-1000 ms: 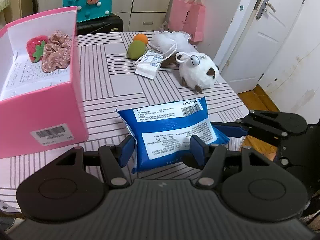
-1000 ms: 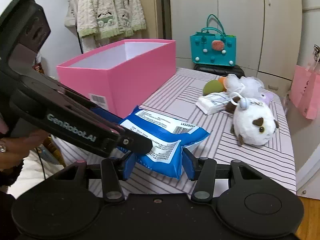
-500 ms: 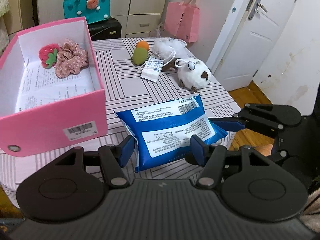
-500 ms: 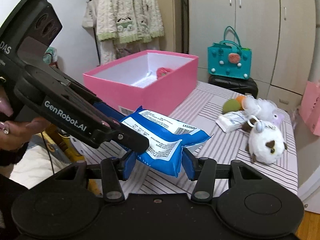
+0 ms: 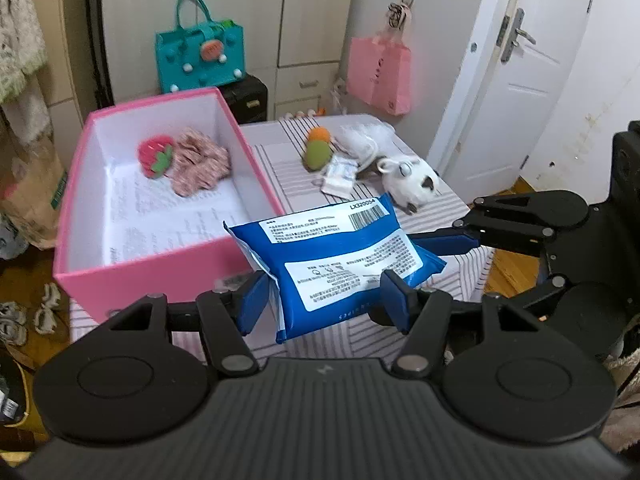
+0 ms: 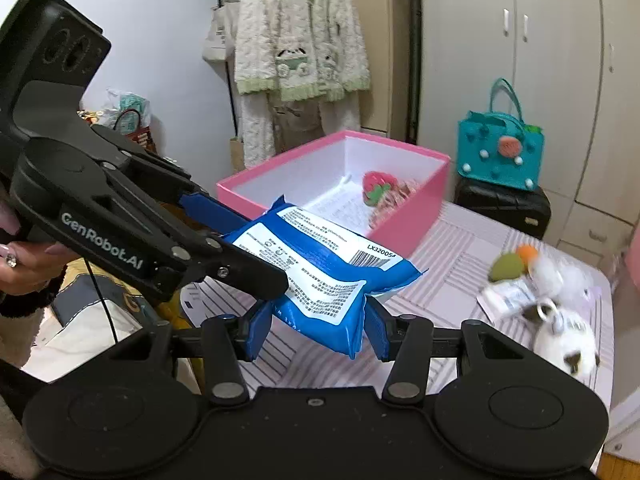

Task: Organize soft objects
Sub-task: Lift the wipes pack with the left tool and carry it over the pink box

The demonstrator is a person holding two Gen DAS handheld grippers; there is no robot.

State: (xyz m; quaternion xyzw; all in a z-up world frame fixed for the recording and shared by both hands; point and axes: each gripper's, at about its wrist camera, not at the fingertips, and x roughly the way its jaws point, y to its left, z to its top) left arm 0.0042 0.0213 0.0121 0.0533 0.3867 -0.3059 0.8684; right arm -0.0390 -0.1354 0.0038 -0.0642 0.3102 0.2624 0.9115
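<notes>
Both grippers hold one blue soft pack (image 5: 340, 264) in the air above the striped table (image 5: 288, 172). My left gripper (image 5: 324, 298) is shut on its near end. My right gripper (image 6: 316, 322) is shut on the other end, where the pack (image 6: 320, 268) also shows. The open pink box (image 5: 152, 256) stands just beyond and left of the pack, with a strawberry plush (image 5: 155, 157) and a pink floral scrunchie (image 5: 202, 166) inside. It also shows in the right wrist view (image 6: 408, 216).
On the table's far right lie a white plush toy (image 5: 412, 184), a white fluffy item (image 5: 368, 138), a small tissue pack (image 5: 339, 170), and green (image 5: 318, 153) and orange (image 5: 319, 135) balls. A teal bag (image 5: 200, 60) and a pink bag (image 5: 378, 74) stand behind.
Both grippers have lifted the blue pack well above the table and brought it toward the pink box, whose inside now shows from above.
</notes>
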